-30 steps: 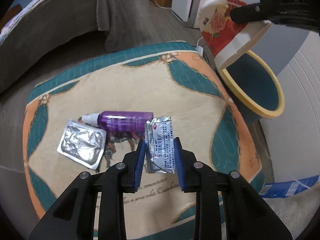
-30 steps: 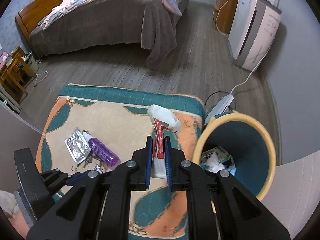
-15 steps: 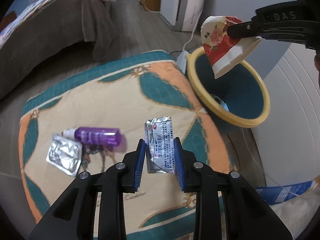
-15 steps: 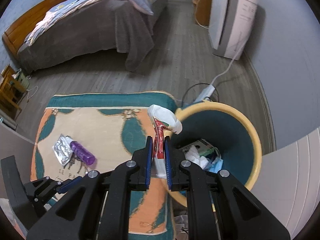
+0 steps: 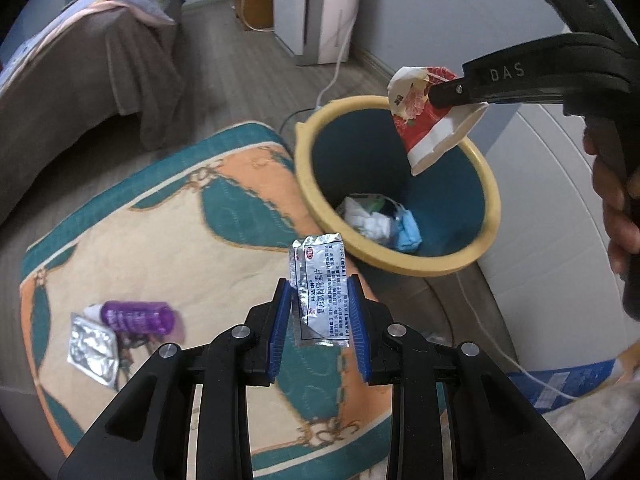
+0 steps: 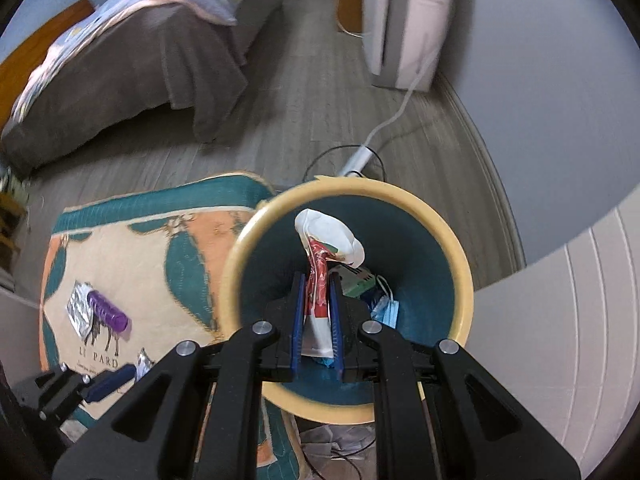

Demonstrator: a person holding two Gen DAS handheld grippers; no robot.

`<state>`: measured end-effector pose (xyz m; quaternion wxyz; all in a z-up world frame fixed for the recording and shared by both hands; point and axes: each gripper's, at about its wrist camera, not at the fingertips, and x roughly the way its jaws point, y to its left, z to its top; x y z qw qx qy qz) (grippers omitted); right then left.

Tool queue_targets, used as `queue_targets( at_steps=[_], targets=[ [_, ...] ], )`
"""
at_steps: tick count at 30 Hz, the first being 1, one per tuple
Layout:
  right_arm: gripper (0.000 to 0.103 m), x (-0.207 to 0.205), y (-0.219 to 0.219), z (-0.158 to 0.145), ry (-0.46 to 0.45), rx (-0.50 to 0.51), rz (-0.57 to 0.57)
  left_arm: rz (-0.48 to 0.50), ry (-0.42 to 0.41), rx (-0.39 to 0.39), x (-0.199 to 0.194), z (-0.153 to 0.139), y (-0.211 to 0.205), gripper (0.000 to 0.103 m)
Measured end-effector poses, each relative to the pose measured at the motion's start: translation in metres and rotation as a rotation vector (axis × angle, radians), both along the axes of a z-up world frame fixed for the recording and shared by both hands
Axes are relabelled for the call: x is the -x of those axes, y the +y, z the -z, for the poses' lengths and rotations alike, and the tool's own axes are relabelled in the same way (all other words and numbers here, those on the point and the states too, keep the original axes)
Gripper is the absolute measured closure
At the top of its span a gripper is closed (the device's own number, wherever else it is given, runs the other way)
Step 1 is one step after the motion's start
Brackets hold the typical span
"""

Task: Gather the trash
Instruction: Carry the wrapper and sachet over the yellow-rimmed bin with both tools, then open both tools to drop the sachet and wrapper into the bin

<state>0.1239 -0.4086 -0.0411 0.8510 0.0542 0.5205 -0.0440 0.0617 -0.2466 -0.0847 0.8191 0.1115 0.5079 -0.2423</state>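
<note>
Bin [image 6: 460,264]: yellow-rimmed, teal inside, standing beside the rug [image 5: 160,240], holding tissues and a blue mask.
Right gripper [image 6: 316,312]: jaws pinching a flattened red paper cup [image 6: 320,280], hanging over the bin mouth.
Left gripper [image 5: 320,320]: jaws part-closed, clamping a foil sachet [image 5: 320,288] above the rug edge.
Rug: bearing a purple bottle [image 5: 136,316] touching a blister pack [image 5: 92,348].

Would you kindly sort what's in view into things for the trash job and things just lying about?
Job:
crushed paper cup, in the right gripper
foil sachet, in the left gripper
bin
blister pack
purple bottle

Lying about:
rug
bed
white appliance
power strip
</note>
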Motion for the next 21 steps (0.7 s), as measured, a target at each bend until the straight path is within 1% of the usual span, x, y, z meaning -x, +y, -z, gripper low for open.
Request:
queue_targets(
  at_steps=[3,7,9,13,16,21],
  targets=[
    [0.092,0.002,-0.022,0.009,0.007,-0.029,0.042,0.022,0.015,0.005,0.0,0.006,-0.009,0.073],
    [0.092,0.002,-0.048,0.027,0.034,-0.112,0.094,0.042,0.037,0.023,-0.004,0.012,-0.024,0.073],
    [0.092,0.002,-0.055,0.032,0.046,-0.112,0.111,0.051,0.039,0.023,-0.008,0.014,-0.032,0.073],
    [0.092,0.001,-0.063,0.038,0.051,-0.131,0.135,0.098,0.02,-0.007,-0.021,0.017,-0.055,0.073],
    [0.092,0.0,-0.064,0.042,0.054,-0.124,0.137,0.113,0.021,0.005,-0.035,0.017,-0.069,0.073],
    [0.092,-0.001,-0.072,0.043,0.034,-0.153,0.161,0.133,-0.041,0.011,-0.055,0.009,-0.089,0.071]
  ],
)
